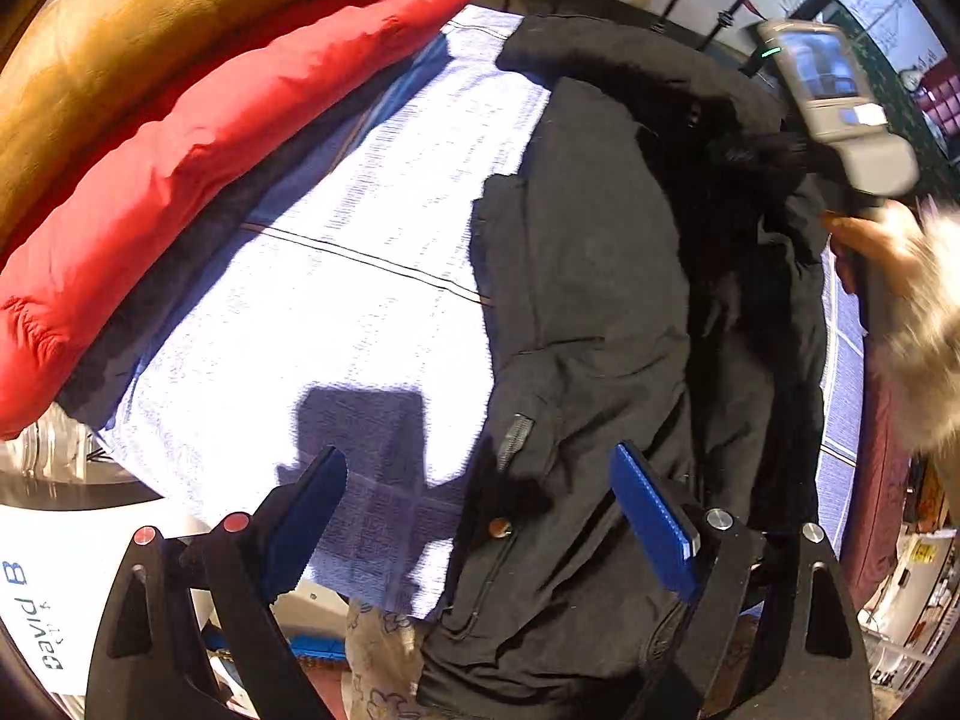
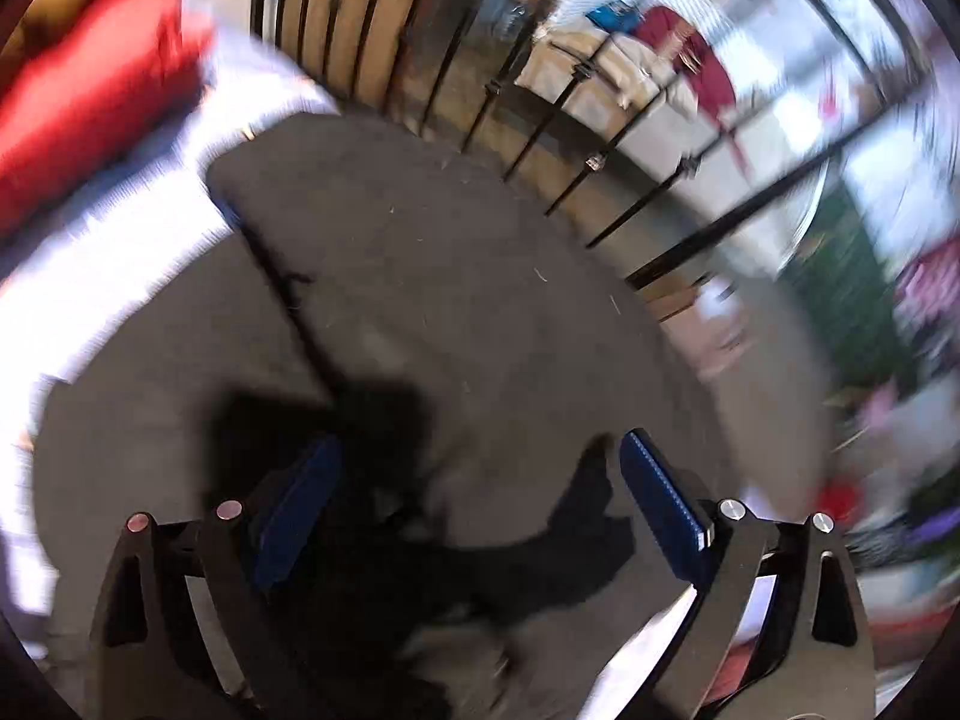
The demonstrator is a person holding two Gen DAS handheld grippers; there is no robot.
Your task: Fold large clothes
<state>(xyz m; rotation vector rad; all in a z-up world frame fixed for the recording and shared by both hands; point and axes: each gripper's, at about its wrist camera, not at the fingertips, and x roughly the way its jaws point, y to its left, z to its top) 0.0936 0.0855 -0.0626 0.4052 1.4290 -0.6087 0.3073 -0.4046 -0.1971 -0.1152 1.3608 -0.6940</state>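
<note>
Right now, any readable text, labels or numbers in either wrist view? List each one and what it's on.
"David B": blue print on a white sheet or package at the lower left of the left wrist view; a smaller line under it is too small to read.
Yellow label at the lower right edge: too small to read.
Screen on the other handheld unit: blurred, nothing legible.
Right wrist view: motion-blurred, no text.

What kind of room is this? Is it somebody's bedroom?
Probably a bedroom, yes. A black coat lies on a bed with a pale striped cover, a red puffy quilt is rolled up beside it, and black metal bed-frame bars stand at the far end.
</note>
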